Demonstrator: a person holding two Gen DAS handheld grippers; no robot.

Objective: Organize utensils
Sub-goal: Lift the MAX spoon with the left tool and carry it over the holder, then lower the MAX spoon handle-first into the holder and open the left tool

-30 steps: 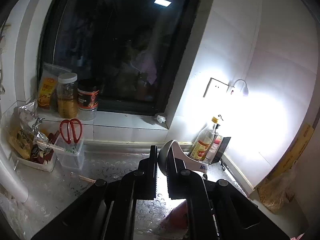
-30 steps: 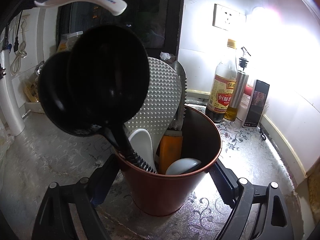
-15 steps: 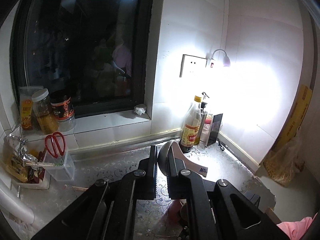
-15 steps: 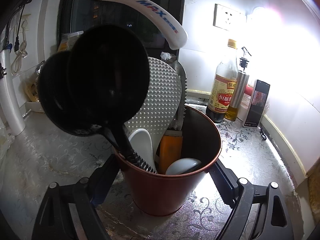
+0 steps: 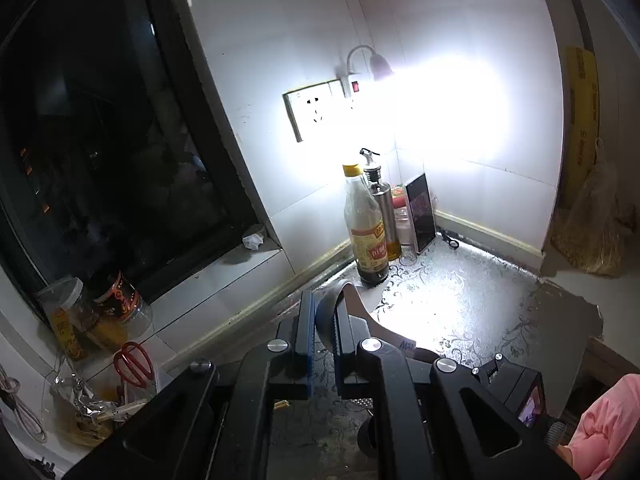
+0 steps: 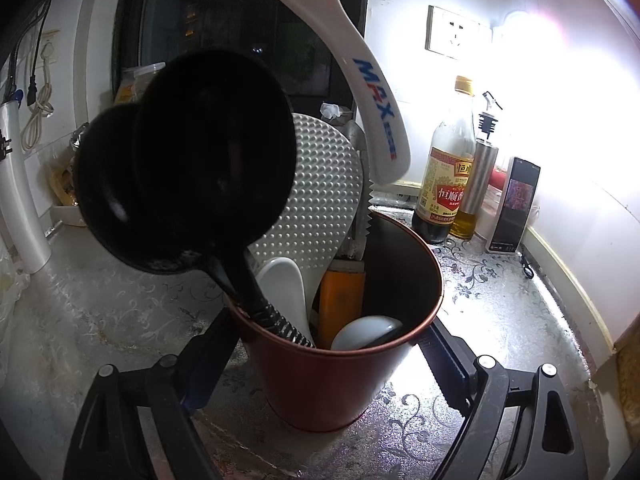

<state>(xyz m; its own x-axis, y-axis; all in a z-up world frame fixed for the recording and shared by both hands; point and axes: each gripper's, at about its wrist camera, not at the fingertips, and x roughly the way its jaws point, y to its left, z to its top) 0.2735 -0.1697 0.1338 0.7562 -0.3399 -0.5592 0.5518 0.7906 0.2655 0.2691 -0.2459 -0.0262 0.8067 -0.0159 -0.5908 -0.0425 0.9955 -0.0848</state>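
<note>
My left gripper (image 5: 325, 314) is shut on the bowl end of a white rice spoon (image 5: 376, 330) with blue "MAX" lettering. In the right wrist view that white rice spoon (image 6: 360, 80) hangs handle-down from the top, and its tip ends just above the back rim of a copper-red utensil cup (image 6: 320, 384). My right gripper (image 6: 328, 364) is shut on the cup, with a pad on each side. Two black ladles (image 6: 208, 148), a dotted white paddle (image 6: 320, 200), white spoons (image 6: 286, 284), an orange handle and a serrated blade stand in the cup.
A vinegar bottle (image 6: 446, 172), an oil dispenser (image 6: 478, 176) and a dark box (image 6: 514, 204) stand in the lit corner below a wall socket (image 6: 452, 34). Jars (image 5: 116, 304) sit on the window sill, and red scissors (image 5: 132, 364) in a clear tub. A pink sleeve (image 5: 604, 432) shows at lower right.
The left gripper rolled and swung right toward the lit corner. In the right wrist view the white spoon's handle came down from the upper left to just above the cup. The right gripper stayed still.
</note>
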